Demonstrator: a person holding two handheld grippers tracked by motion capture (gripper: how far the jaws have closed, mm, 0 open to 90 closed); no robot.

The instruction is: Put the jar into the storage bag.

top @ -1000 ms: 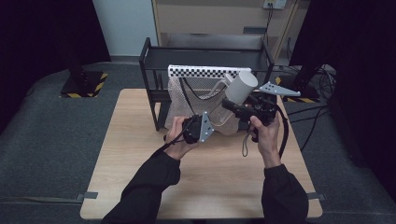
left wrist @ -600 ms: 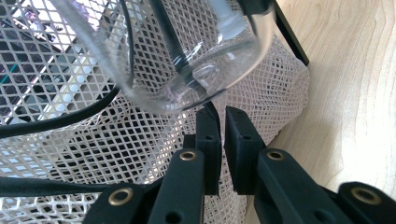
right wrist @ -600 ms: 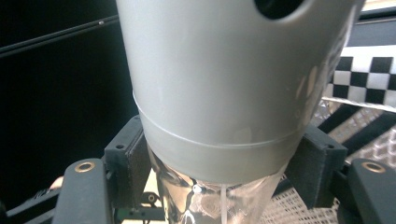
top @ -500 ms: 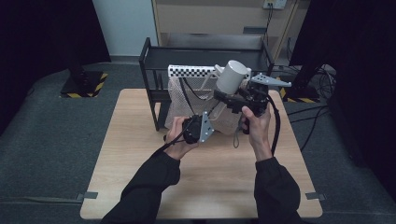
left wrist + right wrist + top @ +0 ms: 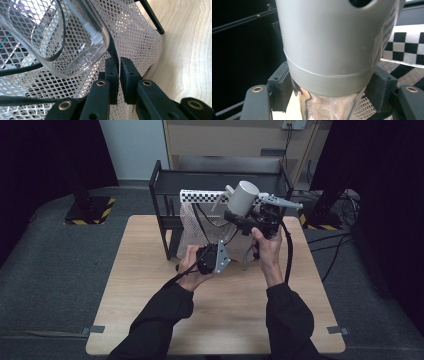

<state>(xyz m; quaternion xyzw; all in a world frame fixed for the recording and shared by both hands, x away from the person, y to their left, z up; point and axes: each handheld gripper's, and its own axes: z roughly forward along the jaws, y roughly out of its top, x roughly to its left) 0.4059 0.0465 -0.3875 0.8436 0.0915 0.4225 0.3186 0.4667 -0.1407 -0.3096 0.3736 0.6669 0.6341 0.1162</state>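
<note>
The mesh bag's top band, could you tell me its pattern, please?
Black-and-white checks on the band, clearest in the right gripper view.

A light wooden worktop stands on a grey carpet floor. At its far edge there is a black metal rack. A black stand with yellow-black stripes is on the floor at the left, and cables lie at the right.

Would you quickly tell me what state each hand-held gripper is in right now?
Left hand-held gripper: closed, pinching the white mesh bag.
Right hand-held gripper: closed on the grey-capped clear bottle, held above the bag.
</note>
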